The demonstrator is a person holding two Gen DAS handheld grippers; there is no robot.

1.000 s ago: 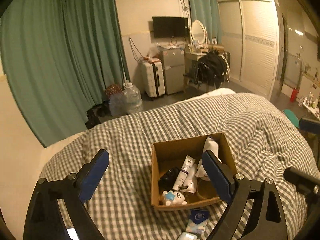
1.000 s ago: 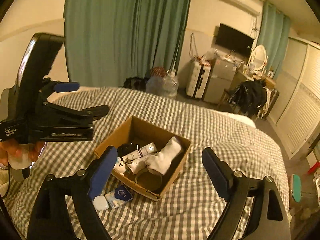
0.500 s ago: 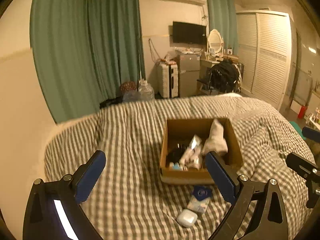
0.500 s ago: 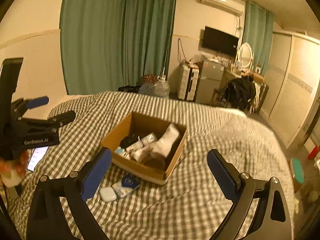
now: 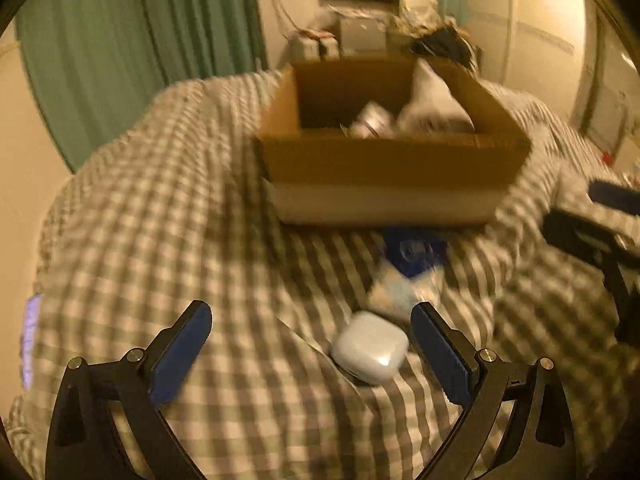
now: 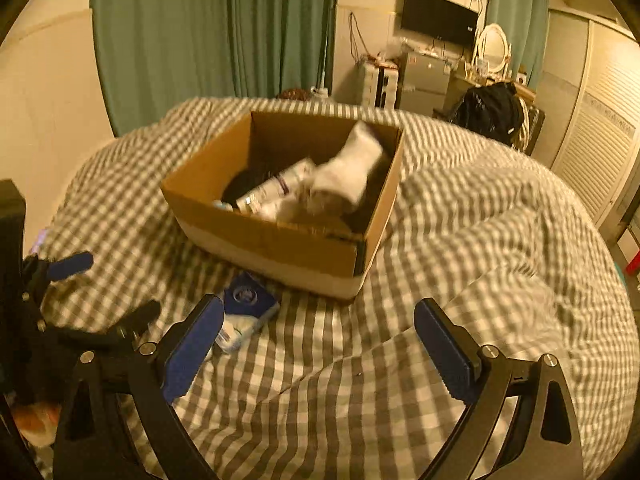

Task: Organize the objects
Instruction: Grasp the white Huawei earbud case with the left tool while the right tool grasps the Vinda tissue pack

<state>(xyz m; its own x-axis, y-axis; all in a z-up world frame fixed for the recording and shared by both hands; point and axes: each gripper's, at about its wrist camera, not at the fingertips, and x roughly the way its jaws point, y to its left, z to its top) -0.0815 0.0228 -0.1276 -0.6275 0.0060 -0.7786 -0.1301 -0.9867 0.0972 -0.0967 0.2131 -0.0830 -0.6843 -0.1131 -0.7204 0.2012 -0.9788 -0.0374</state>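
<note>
A cardboard box [image 5: 392, 160] [image 6: 280, 236] sits on the checked bedcover, holding a white sock [image 6: 352, 164], a tube [image 6: 276, 188] and other small items. In front of it lie a blue-and-white packet [image 5: 412, 264] [image 6: 246, 308] and a white earbud case [image 5: 370, 346]. My left gripper [image 5: 312, 352] is open and low over the bed, with the case just inside its right finger. My right gripper [image 6: 316, 348] is open and empty above the bedcover in front of the box; the packet lies by its left finger.
The checked duvet [image 6: 480, 240] is rumpled into folds. A lit phone [image 5: 30, 340] lies at the bed's left edge. Green curtains [image 6: 200, 32], a suitcase, a fridge and a wardrobe [image 6: 600, 120] stand beyond the bed. The left gripper shows in the right wrist view [image 6: 60, 300].
Both grippers have dropped lower and moved closer to the box. The left one now has the earbud case between its fingers. Both stay open.
</note>
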